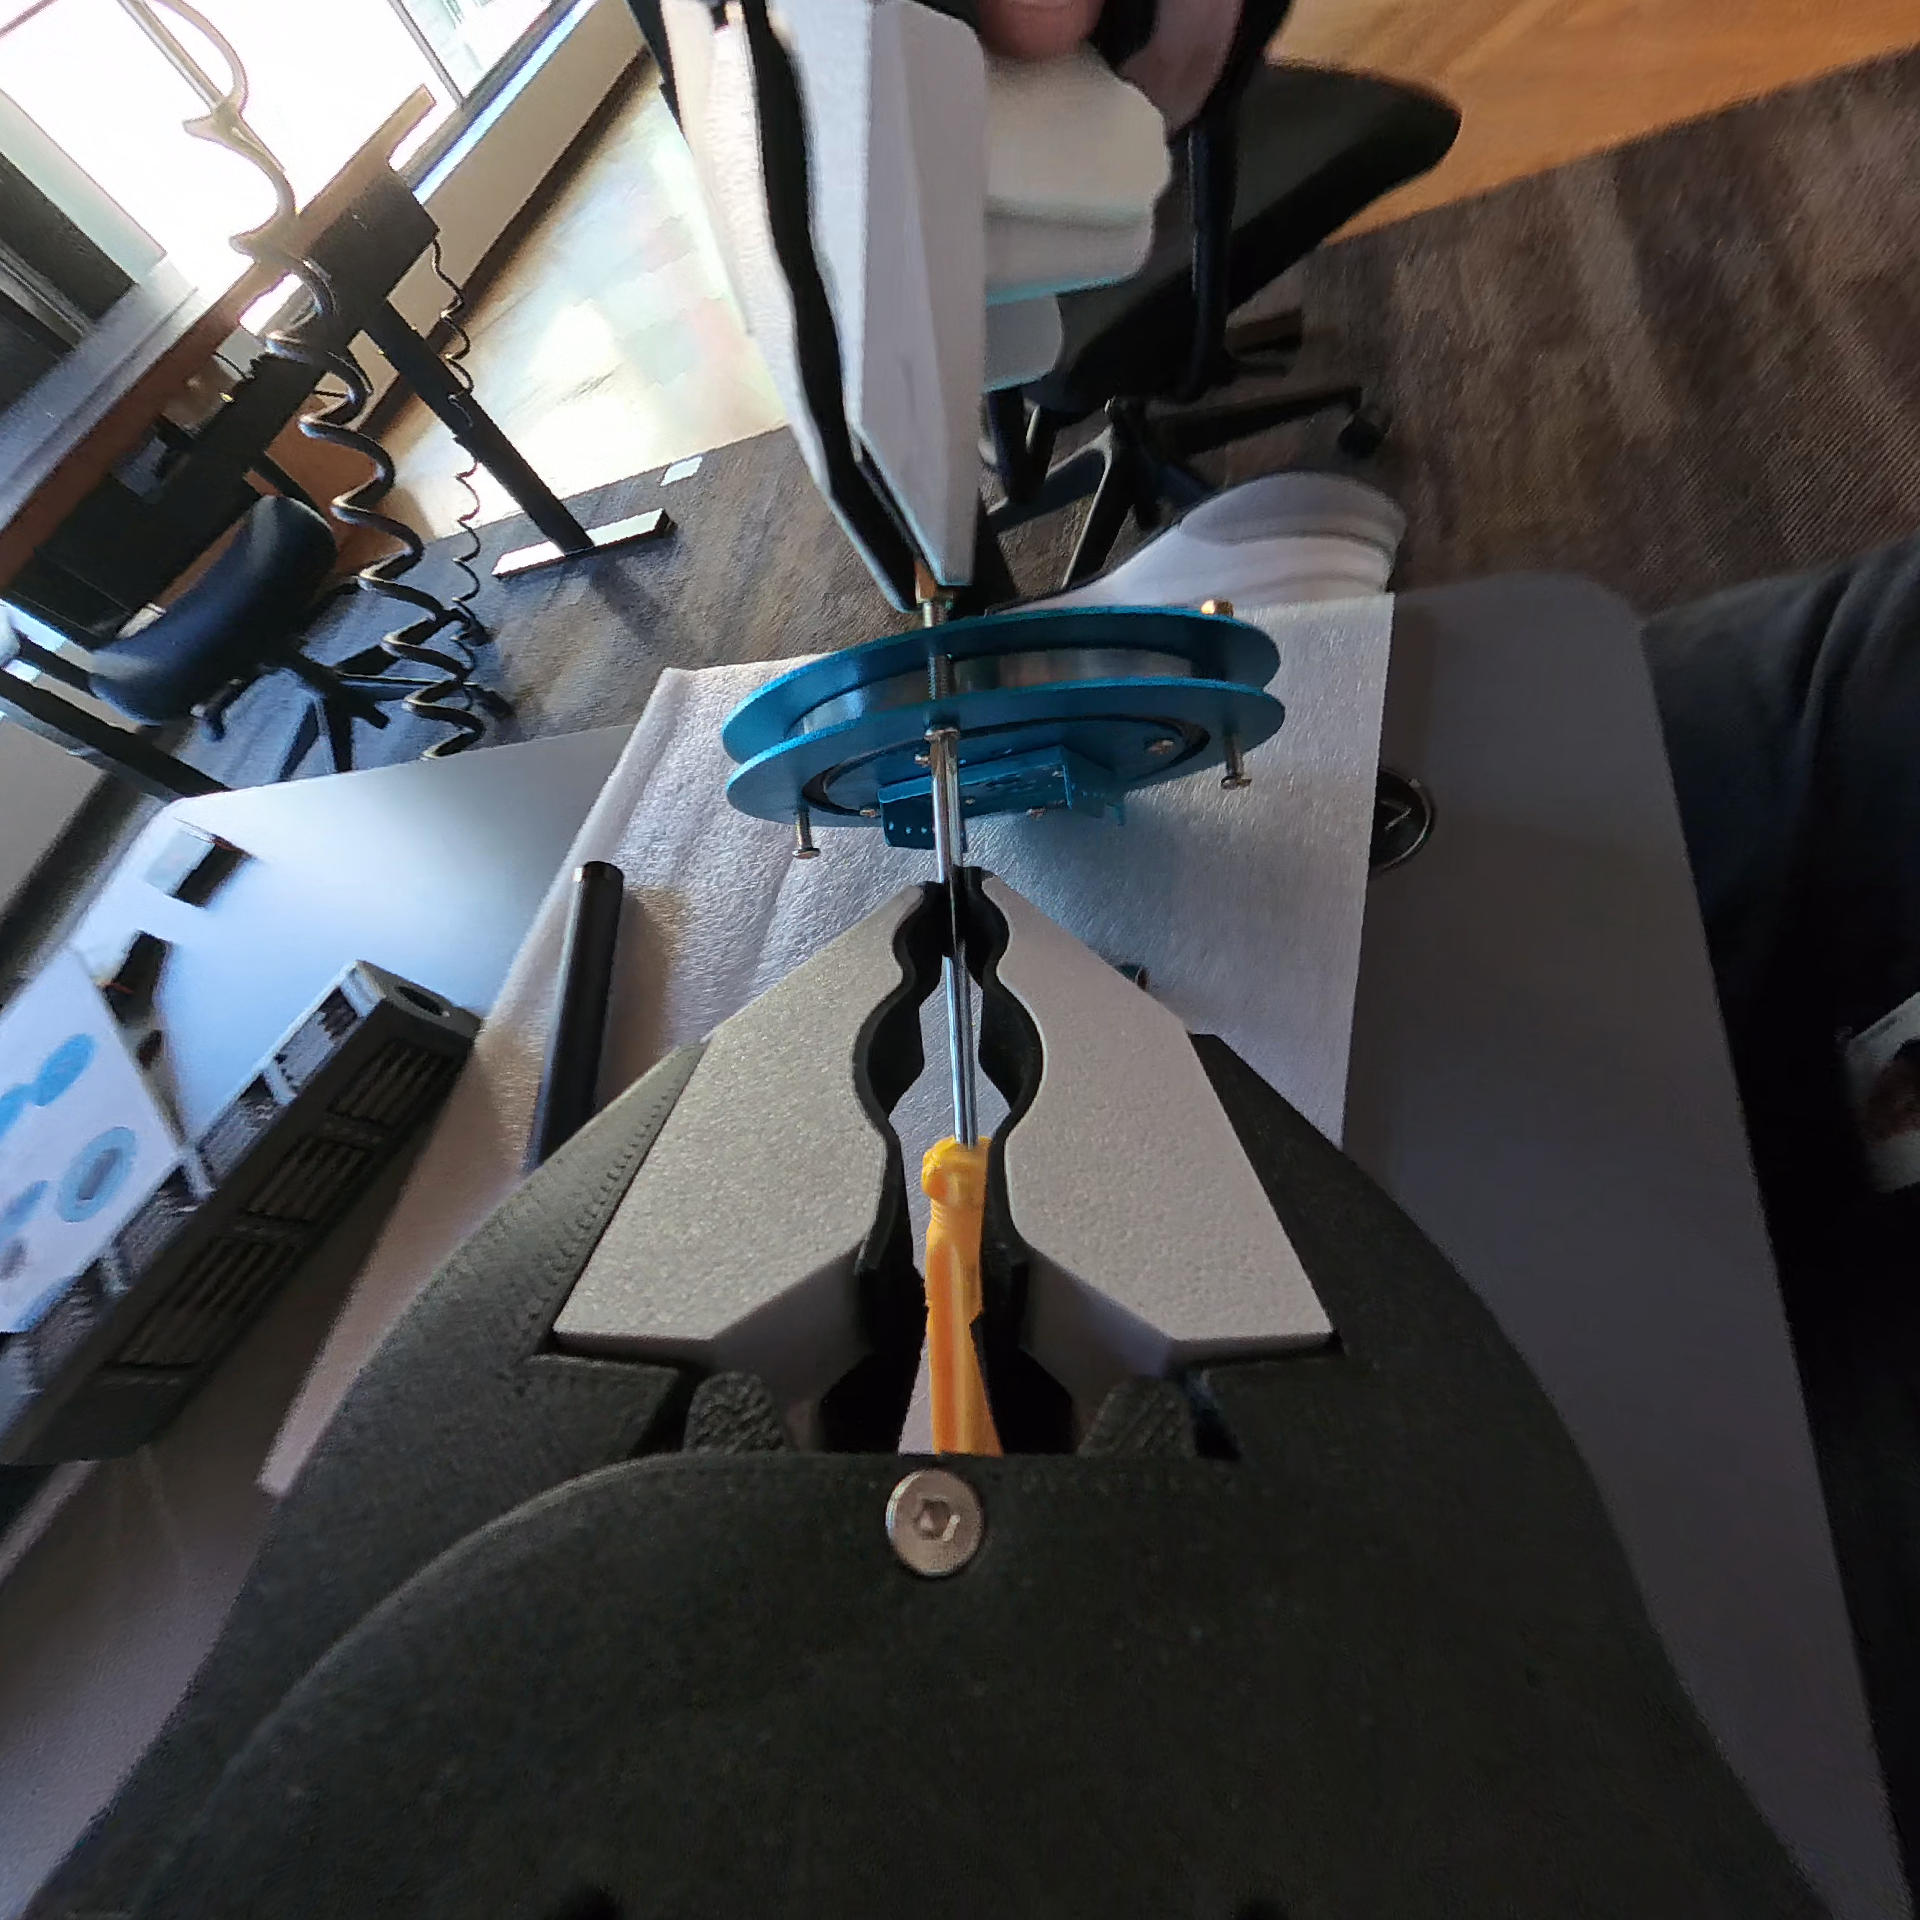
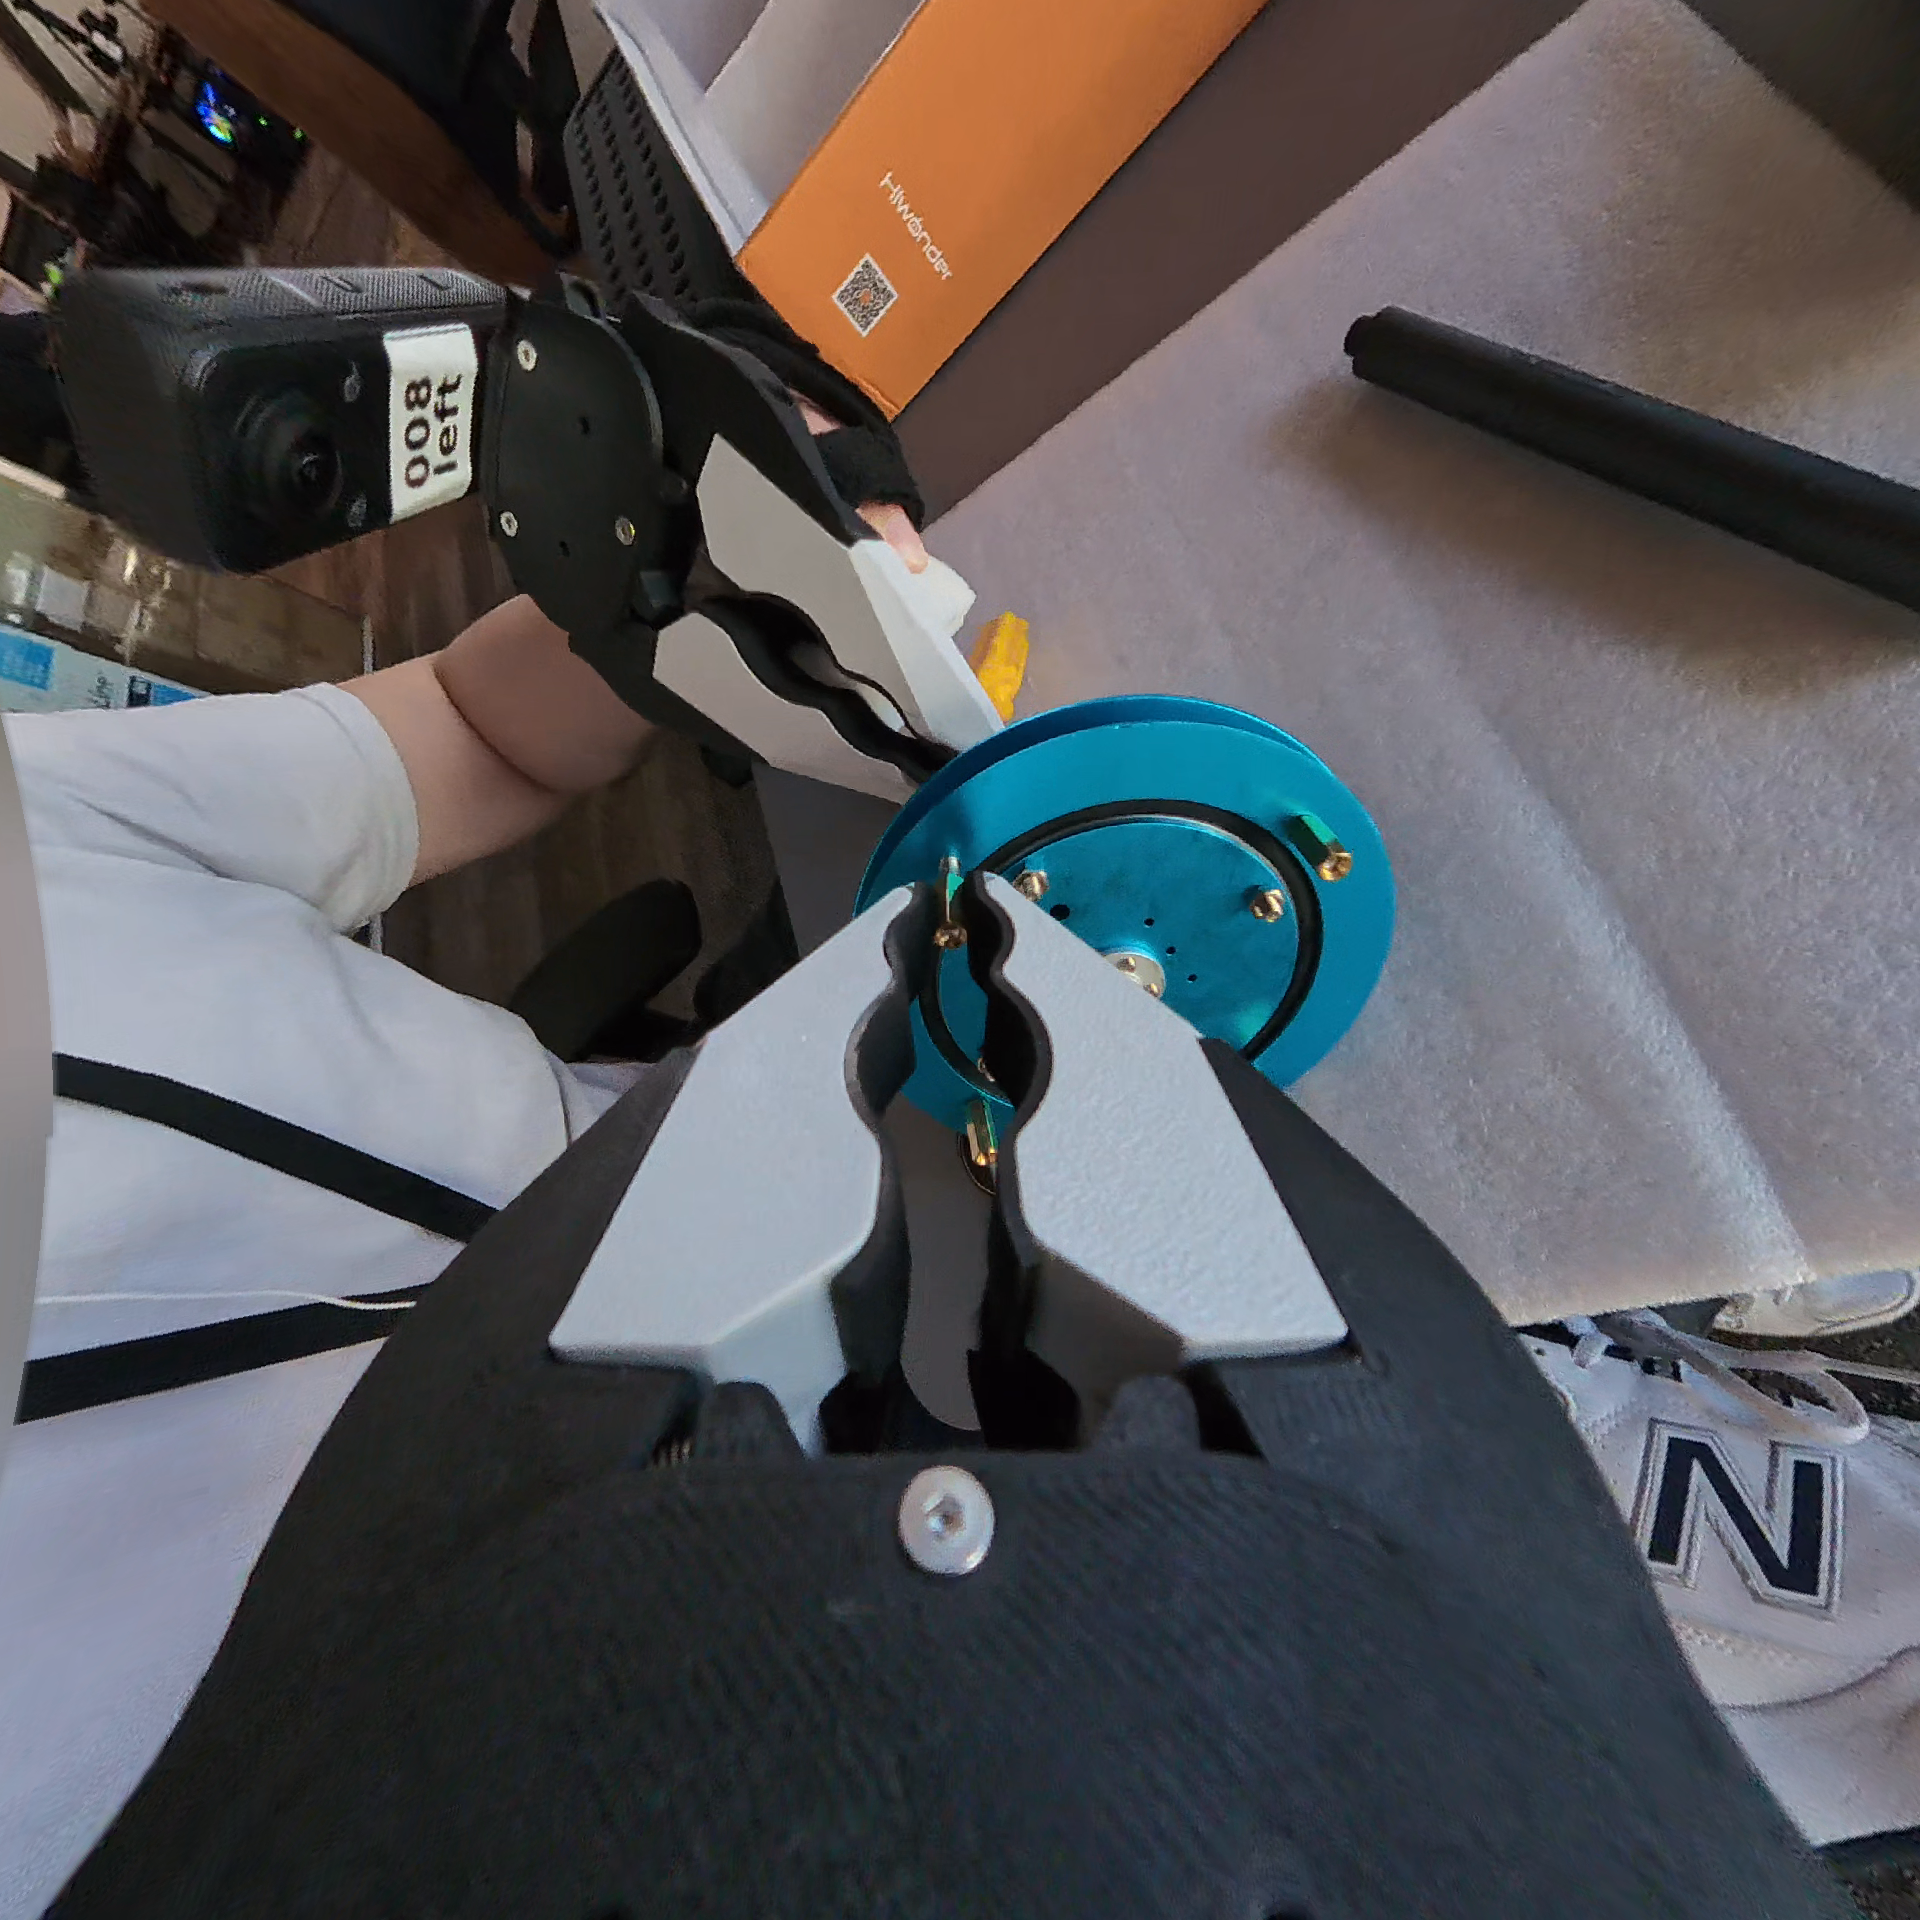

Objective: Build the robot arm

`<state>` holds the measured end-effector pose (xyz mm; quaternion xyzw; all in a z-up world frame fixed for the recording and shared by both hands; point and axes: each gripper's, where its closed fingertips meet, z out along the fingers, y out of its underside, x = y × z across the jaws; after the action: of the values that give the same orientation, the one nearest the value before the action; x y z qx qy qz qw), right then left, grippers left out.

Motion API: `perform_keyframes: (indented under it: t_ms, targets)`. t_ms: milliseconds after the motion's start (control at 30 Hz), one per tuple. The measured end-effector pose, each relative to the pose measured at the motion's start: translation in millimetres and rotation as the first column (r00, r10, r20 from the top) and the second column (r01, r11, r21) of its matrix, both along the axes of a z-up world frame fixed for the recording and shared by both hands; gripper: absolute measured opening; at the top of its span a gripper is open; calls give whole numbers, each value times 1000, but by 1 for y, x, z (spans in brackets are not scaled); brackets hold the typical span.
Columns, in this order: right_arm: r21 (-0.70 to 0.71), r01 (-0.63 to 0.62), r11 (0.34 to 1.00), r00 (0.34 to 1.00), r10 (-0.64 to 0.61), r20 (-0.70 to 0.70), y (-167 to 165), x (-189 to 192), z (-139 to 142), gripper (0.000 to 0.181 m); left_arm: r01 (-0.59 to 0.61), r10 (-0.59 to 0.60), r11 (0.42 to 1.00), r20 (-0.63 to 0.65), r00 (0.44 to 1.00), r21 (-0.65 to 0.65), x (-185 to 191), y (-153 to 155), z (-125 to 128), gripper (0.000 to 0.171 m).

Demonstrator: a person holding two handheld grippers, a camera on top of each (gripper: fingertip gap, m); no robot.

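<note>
My left gripper (image 1: pixel 952 883) is shut on a screwdriver with an orange handle (image 1: pixel 956 1288); its steel shaft (image 1: pixel 948 821) reaches a screw on the near plate of a blue round two-plate assembly (image 1: pixel 997 717) held on edge over white foam. My right gripper (image 2: pixel 961 894) is shut on a brass standoff (image 2: pixel 948 904) at the rim of the same blue assembly (image 2: pixel 1143 894). It shows in the left wrist view (image 1: pixel 925 566) coming from the far side. The left gripper (image 2: pixel 925 743) shows in the right wrist view behind the assembly, with the orange handle (image 2: pixel 1003 649).
A white foam sheet (image 2: pixel 1507 831) covers the grey table (image 1: pixel 1507 1039). A black rod (image 2: pixel 1631 447) lies on it. A black bit case (image 1: pixel 260 1174) and an orange box (image 2: pixel 987 156) stand near. Office chairs (image 1: pixel 1247 312), a person's arm (image 2: pixel 499 748) and a white shoe (image 2: pixel 1714 1507) are close. One gripper's finger ends stand about 5 cm off the other's. The black bit case (image 1: pixel 260 1174) sits 25 cm or so from the ends of my left fingers.
</note>
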<state>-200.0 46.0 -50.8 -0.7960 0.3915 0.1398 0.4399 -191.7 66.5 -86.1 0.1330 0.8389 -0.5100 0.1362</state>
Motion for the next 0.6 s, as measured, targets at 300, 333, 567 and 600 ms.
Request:
perform_keyframes:
  t_ms: [300,333,567,600]
  targets:
    - [42,2,999,989,4,-147,3,4,0,5,-28,21,998,99,995,62,4,2,-3,2]
    - [37,-25,999,993,29,-113,3,4,0,5,-27,22,998,89,996,61,4,3,-3,2]
    - [-114,-271,956,874,293,388,-3,2,8,20,-22,19,999,61,998,49,1,1,-2,2]
    - [-173,-261,950,843,312,438,-7,5,5,20,-24,21,999,60,998,48,1,1,-2,2]
